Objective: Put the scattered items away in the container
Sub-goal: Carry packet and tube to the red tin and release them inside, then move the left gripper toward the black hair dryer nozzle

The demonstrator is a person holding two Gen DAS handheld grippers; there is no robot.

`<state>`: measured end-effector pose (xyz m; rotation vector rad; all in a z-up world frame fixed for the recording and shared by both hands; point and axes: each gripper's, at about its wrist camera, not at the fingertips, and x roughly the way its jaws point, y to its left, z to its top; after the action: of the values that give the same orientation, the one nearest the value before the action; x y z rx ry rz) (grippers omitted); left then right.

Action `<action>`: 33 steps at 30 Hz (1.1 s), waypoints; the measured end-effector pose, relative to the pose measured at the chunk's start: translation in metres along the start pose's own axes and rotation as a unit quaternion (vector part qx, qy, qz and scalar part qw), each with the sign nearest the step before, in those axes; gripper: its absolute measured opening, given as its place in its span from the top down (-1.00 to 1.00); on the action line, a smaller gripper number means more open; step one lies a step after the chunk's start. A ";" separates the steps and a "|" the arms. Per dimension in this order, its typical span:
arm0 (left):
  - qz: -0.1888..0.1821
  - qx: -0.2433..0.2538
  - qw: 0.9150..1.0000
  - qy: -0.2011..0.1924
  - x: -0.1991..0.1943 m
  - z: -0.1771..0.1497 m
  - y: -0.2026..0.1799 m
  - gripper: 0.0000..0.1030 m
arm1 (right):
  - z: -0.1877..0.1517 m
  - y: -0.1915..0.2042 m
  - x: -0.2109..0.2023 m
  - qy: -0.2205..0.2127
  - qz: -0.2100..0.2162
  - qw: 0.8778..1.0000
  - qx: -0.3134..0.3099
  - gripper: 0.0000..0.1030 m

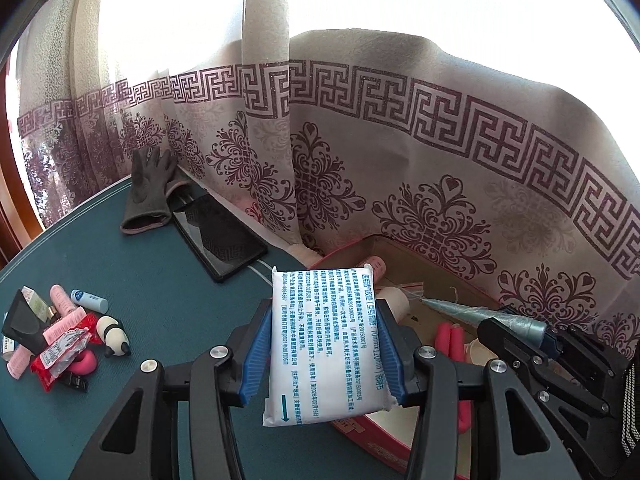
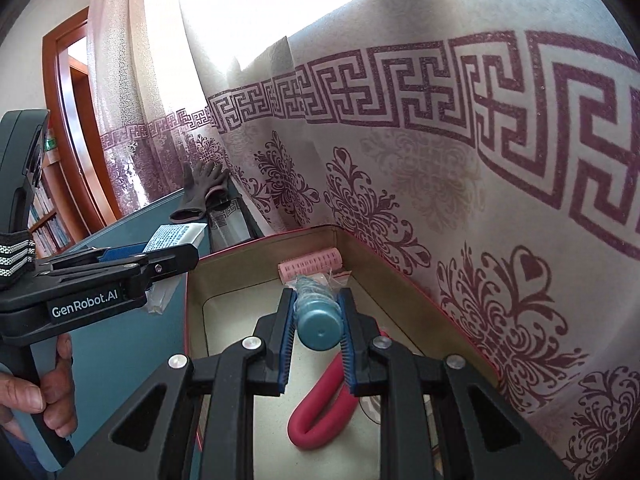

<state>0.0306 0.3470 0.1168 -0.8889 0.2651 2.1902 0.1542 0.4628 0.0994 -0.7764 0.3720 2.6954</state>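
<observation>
- Behind your work surface hangs a pale curtain (image 1: 400, 128) with a maroon key-pattern band and floral motifs, bright daylight above it; the teal table (image 1: 168, 288) runs along its foot.
- Your left gripper (image 1: 324, 344) grasps a white flat packet (image 1: 324, 344) printed with blue Chinese text and a blue arrow near its lower corner; the blue pads (image 1: 258, 354) sit against both long edges. The characters are too small to read reliably.
- Your right gripper (image 2: 316, 344) is clenched on a teal wrapped cone (image 2: 318, 326), butt end towards the camera, held over the open container (image 2: 192, 320), a red-rimmed box with a beige inside.
- Lettering "GenRobot.AI" reads clearly on the left gripper's side in the right wrist view, where your hand (image 2: 44, 396) also wraps its handle.
- Only the left wrist view shows the scattered pile (image 1: 60, 340) still on the table: pink rollers, a small blue-and-white tube, a red wrapper, a black-and-white panda-like figure, a pink ring, a dark box.
- Only the right wrist view shows the container's floor plainly: a pink hair roller (image 2: 310, 266) at the far wall and a bent red foam stick (image 2: 324, 404) nearer you.
- Both views show a grey glove (image 1: 148, 196) and a black tablet (image 1: 218, 236) by the curtain.
- A doorway and bookshelves appear only in the right wrist view.
</observation>
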 end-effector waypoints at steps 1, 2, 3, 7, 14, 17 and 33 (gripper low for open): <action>0.002 0.002 1.000 0.001 0.002 0.001 -0.001 -0.45 | -0.001 0.000 0.001 0.004 0.001 1.000 0.001 0.56; 0.009 0.002 1.000 0.000 0.003 0.002 -0.001 -0.67 | -0.001 -0.001 0.003 0.010 0.002 1.000 0.004 0.55; 0.015 0.001 1.000 -0.010 0.000 0.001 -0.001 -0.86 | -0.001 -0.002 0.006 0.014 0.001 1.000 0.010 0.54; 0.030 0.005 0.999 -0.023 -0.009 -0.002 0.005 -0.86 | -0.002 -0.008 0.006 0.015 -0.006 1.000 0.027 -0.13; 0.046 -0.033 0.998 -0.013 -0.016 -0.010 0.034 -0.86 | -0.001 0.001 0.000 0.005 -0.007 1.000 0.019 -0.27; 0.054 -0.041 0.998 -0.010 -0.019 -0.017 0.042 -0.86 | -0.001 0.008 0.000 0.004 -0.003 1.000 0.013 -0.27; 0.101 -0.130 0.986 0.005 -0.047 -0.060 0.125 -0.86 | -0.004 0.081 0.003 0.010 0.047 0.998 -0.034 -0.49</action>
<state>-0.0041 0.2066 0.0937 -1.0532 0.0767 2.4478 0.1241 0.3879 0.1077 -0.8262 0.3311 2.8021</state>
